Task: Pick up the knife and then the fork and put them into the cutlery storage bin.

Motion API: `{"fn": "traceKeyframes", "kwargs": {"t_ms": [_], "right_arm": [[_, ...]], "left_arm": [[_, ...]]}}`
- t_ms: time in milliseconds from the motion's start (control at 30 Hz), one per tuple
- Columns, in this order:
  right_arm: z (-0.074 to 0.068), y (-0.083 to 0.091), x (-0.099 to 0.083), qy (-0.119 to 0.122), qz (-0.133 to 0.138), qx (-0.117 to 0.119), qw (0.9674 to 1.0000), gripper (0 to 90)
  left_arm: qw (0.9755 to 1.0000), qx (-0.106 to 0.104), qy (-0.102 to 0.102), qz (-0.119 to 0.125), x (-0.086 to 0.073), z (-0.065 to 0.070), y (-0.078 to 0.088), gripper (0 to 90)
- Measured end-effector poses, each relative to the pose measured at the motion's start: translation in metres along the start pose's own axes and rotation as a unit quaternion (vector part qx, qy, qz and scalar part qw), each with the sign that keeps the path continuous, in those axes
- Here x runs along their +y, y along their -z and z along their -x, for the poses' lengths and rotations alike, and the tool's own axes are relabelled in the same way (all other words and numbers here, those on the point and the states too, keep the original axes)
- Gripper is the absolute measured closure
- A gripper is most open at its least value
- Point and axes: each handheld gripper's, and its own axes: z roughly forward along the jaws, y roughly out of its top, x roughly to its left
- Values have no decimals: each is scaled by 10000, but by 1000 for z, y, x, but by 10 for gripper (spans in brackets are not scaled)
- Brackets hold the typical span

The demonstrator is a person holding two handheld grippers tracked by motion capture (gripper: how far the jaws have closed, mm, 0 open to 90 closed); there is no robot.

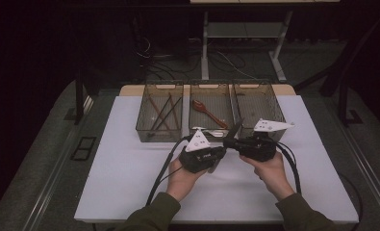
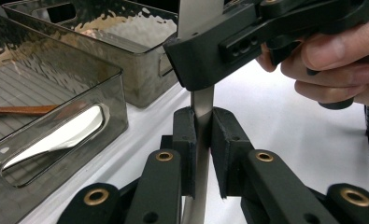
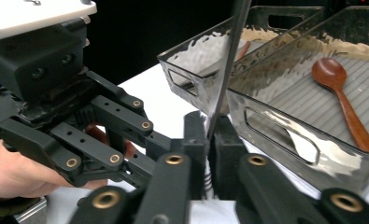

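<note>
A thin flat metal utensil [image 1: 235, 129] is held between both grippers, just in front of the trays, its dark end pointing up and to the right. My left gripper [image 1: 220, 153] is shut on the utensil's lower shaft [image 2: 202, 105], with both pads pressed against it. My right gripper [image 1: 227, 143] is shut on the same utensil [image 3: 229, 60], which rises edge-on from between its pads. In the left gripper view the right gripper [image 2: 205, 56] sits directly above my left gripper [image 2: 202, 126], held by a hand [image 2: 341, 60].
Three smoky clear trays stand at the far edge of the white mat [image 1: 130, 168]. The left tray [image 1: 138, 127] holds several brown sticks. The middle tray [image 1: 211, 85] holds a wooden spoon [image 1: 207, 111]. The right tray [image 1: 274, 103] lies just behind the grippers.
</note>
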Motion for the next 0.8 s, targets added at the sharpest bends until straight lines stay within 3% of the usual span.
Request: {"fn": "traceKeyframes", "kwargs": {"t_ms": [233, 400, 600, 800], "right_arm": [[-1, 0, 2, 121, -70, 25, 9999, 885], [-2, 2, 3, 201, -113, -14, 9997, 886], [0, 9, 5, 285, -172, -201, 9992, 886], [3, 17, 5, 334, -230, -339, 9986, 886]], "left_arm": [[9999, -83, 31, 51, -1, -1, 0, 797], [9997, -216, -74, 97, -3, -4, 0, 787], [9993, -301, -216, 43, -7, -4, 4, 670], [9980, -440, -460, 44, -14, -11, 19, 538]]}}
